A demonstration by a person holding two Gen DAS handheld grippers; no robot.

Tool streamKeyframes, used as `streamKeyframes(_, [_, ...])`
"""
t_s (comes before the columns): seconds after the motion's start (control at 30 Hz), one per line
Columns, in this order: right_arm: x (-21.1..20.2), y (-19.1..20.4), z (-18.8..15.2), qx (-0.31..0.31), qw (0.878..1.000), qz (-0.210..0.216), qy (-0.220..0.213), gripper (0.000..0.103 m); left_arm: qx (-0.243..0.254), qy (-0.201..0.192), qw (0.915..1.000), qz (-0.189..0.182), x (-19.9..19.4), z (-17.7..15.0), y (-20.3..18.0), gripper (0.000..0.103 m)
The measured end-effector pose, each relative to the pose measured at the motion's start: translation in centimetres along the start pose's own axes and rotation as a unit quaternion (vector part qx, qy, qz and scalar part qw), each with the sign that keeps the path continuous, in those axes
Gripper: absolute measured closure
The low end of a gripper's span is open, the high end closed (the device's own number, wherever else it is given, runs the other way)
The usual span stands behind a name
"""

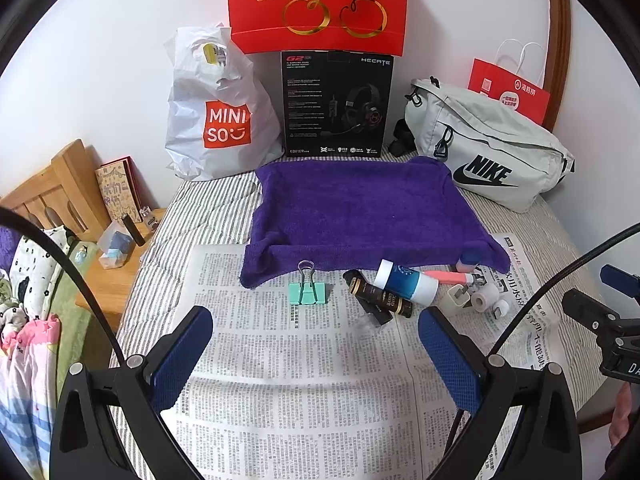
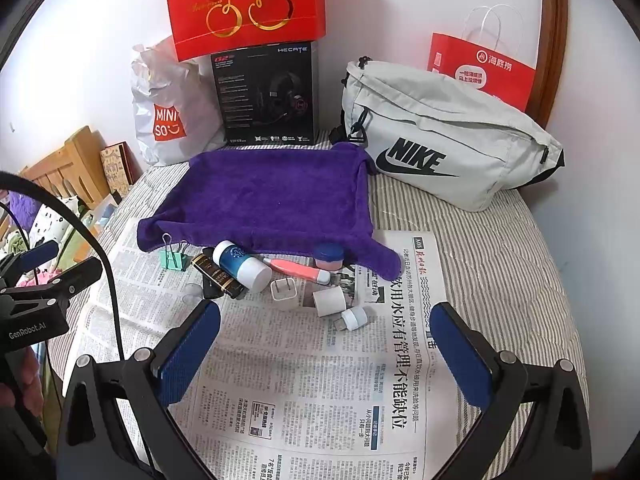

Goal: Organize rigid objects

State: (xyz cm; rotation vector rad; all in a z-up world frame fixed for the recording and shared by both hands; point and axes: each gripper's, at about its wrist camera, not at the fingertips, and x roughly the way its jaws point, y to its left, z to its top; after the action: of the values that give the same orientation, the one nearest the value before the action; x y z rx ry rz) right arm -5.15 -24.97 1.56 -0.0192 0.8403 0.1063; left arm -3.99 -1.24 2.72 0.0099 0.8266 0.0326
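Observation:
Small items lie on a newspaper (image 1: pixel 304 360) in front of a purple towel (image 1: pixel 360 208): a green binder clip (image 1: pixel 307 292), a dark gold-lettered tube (image 1: pixel 380 298), a blue and white bottle (image 1: pixel 406 282), a pink tool (image 1: pixel 448 277), a white charger plug (image 1: pixel 458 298) and white caps (image 1: pixel 486 298). In the right wrist view the towel (image 2: pixel 272 200), clip (image 2: pixel 174 258), bottle (image 2: pixel 242 266), pink tool (image 2: pixel 300 270), plug (image 2: pixel 283 291), a pink jar with a blue lid (image 2: pixel 329 258) and caps (image 2: pixel 330 300) show. My left gripper (image 1: pixel 316 356) and right gripper (image 2: pixel 326 354) are open and empty above the newspaper, short of the items.
Behind the towel stand a white Miniso bag (image 1: pixel 218 120), a black headset box (image 1: pixel 336 104), a red cherry bag (image 1: pixel 318 4), a grey Nike bag (image 1: pixel 488 148) and a red paper bag (image 1: pixel 510 92). A wooden nightstand (image 1: pixel 108 264) is at the left.

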Motion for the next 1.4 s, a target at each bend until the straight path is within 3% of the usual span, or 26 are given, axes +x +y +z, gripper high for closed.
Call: streamKeyframes(1.4, [-0.08,0.37,-0.18,-0.007,1.0,0.001,-0.023,0.0,0.013,0.001,0.9999,0.003,0.13,0.12,-0.66,0.0])
